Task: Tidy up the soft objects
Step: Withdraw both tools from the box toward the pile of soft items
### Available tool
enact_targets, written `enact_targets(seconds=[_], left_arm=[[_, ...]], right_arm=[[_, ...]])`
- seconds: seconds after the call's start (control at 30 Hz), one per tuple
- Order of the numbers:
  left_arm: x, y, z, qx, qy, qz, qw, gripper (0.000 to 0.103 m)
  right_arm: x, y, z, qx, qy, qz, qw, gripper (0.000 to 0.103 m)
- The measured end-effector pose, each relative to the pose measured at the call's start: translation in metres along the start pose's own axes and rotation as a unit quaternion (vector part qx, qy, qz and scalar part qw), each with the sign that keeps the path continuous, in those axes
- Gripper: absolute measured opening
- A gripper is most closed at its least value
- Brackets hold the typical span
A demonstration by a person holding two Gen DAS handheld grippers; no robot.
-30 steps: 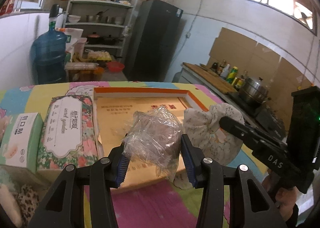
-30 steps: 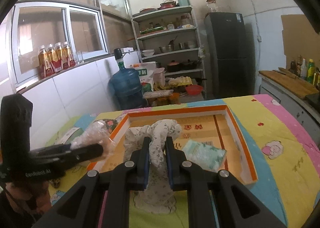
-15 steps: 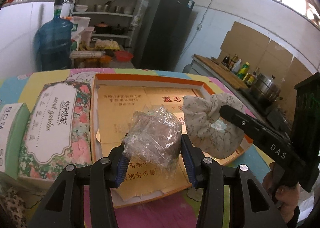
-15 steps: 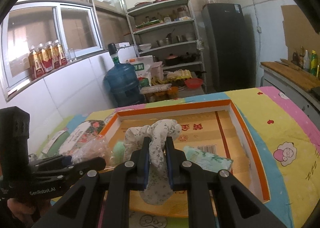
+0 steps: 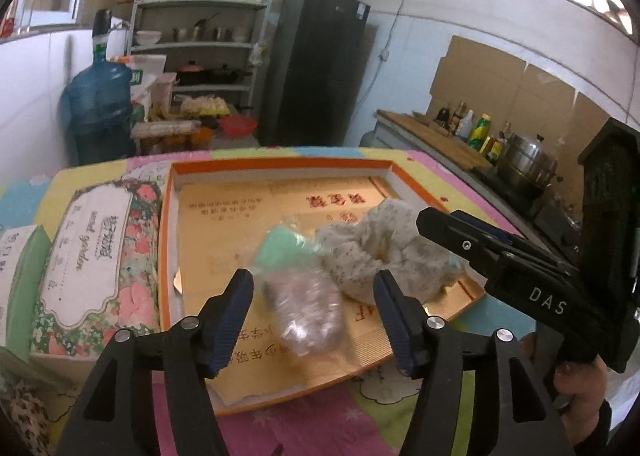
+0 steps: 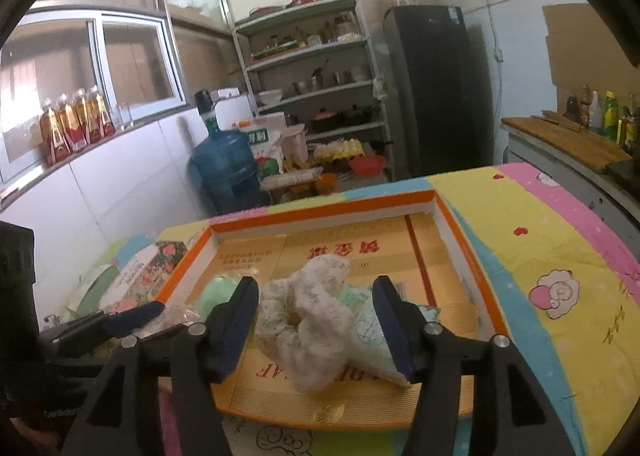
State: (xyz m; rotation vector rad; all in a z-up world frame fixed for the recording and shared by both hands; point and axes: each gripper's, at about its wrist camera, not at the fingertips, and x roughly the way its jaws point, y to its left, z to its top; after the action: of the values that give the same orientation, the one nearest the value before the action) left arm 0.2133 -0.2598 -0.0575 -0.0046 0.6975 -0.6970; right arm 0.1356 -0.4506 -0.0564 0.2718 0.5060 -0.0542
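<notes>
A shallow cardboard box with an orange rim (image 5: pixel 276 167) (image 6: pixel 320 207) lies on the colourful tablecloth. In it lie a crumpled clear plastic bag (image 5: pixel 308 316), a white floral cloth bundle (image 5: pixel 384 252) (image 6: pixel 312 312), a mint green soft item (image 5: pixel 276 248) (image 6: pixel 218 292) and a pale green tissue pack (image 6: pixel 368 332). My left gripper (image 5: pixel 314 320) is open, its jaws on either side of the plastic bag. My right gripper (image 6: pixel 316 328) is open around the cloth bundle and also shows in the left wrist view (image 5: pixel 460 232).
A floral tissue pack (image 5: pixel 92 256) and a green tissue pack (image 5: pixel 12 276) lie left of the box. Leopard-print fabric (image 5: pixel 24 412) lies at the near left. A counter with bottles and a pot (image 5: pixel 524 163) stands to the right; shelves, a water jug and a fridge stand behind.
Both grippers have opened. The plastic bag and the cloth bundle have dropped from the jaws into the box. Both grippers have moved forward over the box.
</notes>
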Motion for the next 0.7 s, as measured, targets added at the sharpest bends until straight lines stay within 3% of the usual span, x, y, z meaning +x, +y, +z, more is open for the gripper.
enact_targets(seconds=[0.3,0.7], left_arm=[[-0.030,-0.005,0.000,0.017,-0.035,0.000,0.9992,0.065],[-0.074,0.020,-0.005,-0.004,-0.059,0.024,0.9980,0.065]], right_arm=[[-0.011,0.003,0.000,0.012,-0.004,0.005,1.000,0.059],[-0.028,0.037,-0.002,-0.003,-0.007,0.025,1.000,0.059]])
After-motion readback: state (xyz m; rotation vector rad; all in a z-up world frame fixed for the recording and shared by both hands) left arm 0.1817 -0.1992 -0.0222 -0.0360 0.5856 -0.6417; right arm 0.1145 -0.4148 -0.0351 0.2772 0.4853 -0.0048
